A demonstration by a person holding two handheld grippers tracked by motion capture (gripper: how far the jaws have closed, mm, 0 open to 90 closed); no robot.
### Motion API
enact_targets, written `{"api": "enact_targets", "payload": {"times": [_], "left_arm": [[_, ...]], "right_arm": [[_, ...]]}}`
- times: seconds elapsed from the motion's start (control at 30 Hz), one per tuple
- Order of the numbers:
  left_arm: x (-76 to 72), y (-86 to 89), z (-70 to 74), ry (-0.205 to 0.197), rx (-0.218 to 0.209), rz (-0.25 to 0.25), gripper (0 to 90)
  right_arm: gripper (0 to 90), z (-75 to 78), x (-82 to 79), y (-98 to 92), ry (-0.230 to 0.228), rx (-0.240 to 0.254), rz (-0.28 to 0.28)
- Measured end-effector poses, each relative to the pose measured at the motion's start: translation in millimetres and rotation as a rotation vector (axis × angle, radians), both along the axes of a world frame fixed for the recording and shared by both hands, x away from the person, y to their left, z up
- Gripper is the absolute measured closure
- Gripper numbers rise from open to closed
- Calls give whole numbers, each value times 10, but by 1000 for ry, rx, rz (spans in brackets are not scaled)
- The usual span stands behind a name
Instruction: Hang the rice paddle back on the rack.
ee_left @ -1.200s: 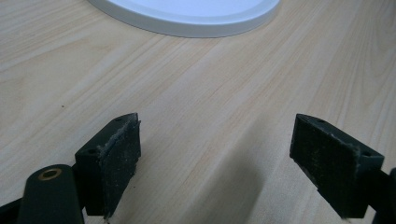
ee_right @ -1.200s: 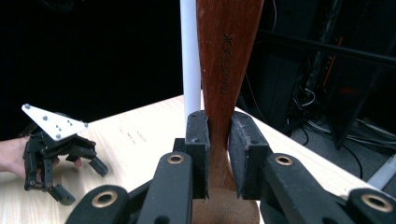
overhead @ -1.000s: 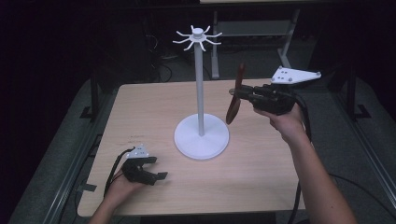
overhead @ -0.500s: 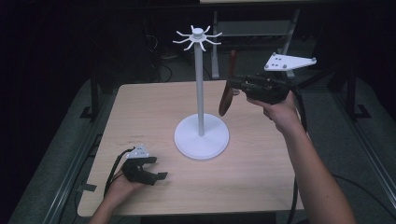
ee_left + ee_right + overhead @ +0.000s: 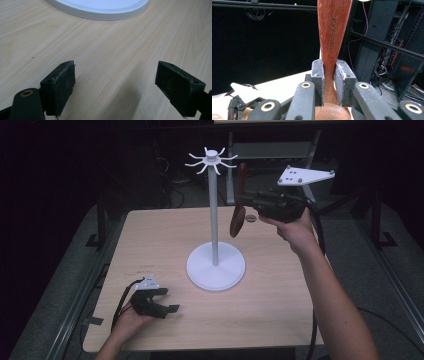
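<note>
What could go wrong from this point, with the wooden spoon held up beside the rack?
The right claw pinches the wooden spoon only at its narrow neck, so it could pivot or slip as it is lifted. The spoon hangs close to the white stand, whose thin pole and top hooks could be knocked; a bump might tip it. The left claw rests open on the table, not steadying the base.

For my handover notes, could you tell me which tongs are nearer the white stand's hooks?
Right: the right tongs hold the wooden spoon just beside the hooks; the left tongs rest on the table, well below them.
</note>
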State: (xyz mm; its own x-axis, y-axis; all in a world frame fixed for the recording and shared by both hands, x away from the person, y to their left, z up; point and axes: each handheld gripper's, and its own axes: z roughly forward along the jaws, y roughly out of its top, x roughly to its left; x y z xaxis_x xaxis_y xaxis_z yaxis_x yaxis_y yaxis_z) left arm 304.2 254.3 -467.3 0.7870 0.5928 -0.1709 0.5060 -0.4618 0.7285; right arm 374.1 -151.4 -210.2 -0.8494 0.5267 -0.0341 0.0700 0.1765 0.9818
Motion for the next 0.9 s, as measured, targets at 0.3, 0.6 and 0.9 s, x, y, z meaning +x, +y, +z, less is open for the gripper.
{"api": "enact_targets", "payload": {"times": [0.3, 0.6, 0.9], "left_arm": [[-4, 0, 4, 0, -1, -1, 157], [-7, -4, 4, -2, -5, 0, 157], [-8, -1, 6, -3, -5, -1, 157]], "right_arm": [[777, 23, 73, 75, 5, 1, -7], [777, 14, 141, 115, 13, 1, -11], [777, 36, 184, 201, 18, -14, -8]]}}
